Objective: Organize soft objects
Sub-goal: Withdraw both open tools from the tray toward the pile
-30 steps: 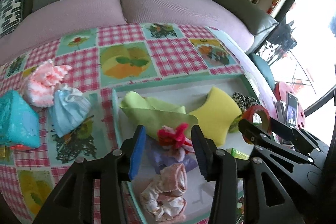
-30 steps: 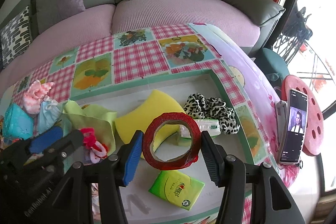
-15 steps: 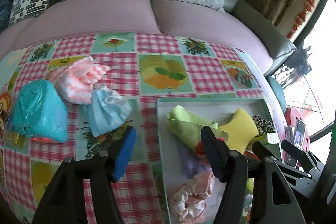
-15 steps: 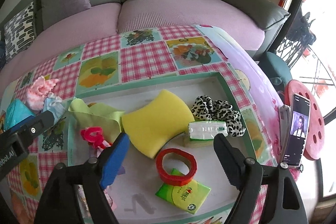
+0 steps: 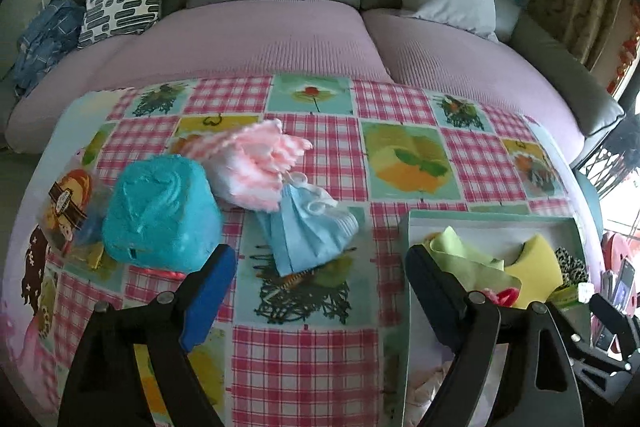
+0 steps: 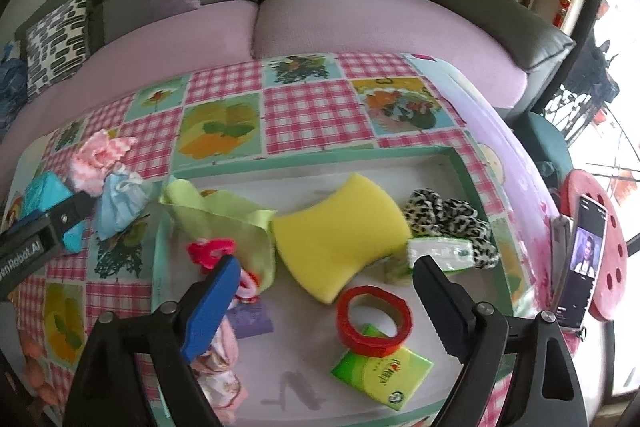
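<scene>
**Both grippers stand wide over a table of soft things**

Left wrist view: The left gripper (image 5: 316, 291) hangs over the checked tablecloth (image 5: 304, 367) with its jaws spread wide and nothing between them; they have just been opening. Beyond the blue-padded finger lies a teal soft block (image 5: 160, 211), and touching its far side is a pink-and-white knitted piece (image 5: 256, 163). A light blue face mask (image 5: 308, 227) lies crumpled just beside the knit, partly overlapping it. To the right, the green-rimmed tray (image 5: 480, 215) holds a lime cloth (image 5: 464, 255) and a yellow sponge (image 5: 536, 259), with a leopard-print scrunchie (image 5: 572, 263) at the tray's far right corner. A lilac-covered sofa (image 5: 280, 39) with cushions runs behind the table.

Right wrist view: The right gripper (image 6: 326, 291) is above the tray (image 6: 320, 159), its jaws likewise far apart and empty after just opening. A red tape roll (image 6: 374, 319) lies flat in the tray between the fingers' line, resting partly on a green tissue pack (image 6: 380, 375). The yellow sponge (image 6: 340, 235) sits mid-tray, touching the lime cloth (image 6: 224, 219) on its left; the leopard-print scrunchie (image 6: 448, 219) lies to its right, beside a clear-wrapped tissue packet (image 6: 440, 251). A red hair tie (image 6: 210, 251) rests on the lime cloth near the blue finger pad (image 6: 212, 303). A pink floral scrunchie (image 6: 220, 367) lies at the tray's near left. Outside the tray, at left, the face mask (image 6: 120, 203) and knitted piece (image 6: 100, 159) lie together. A phone (image 6: 582, 259) stands propped at the table's right edge.
</scene>
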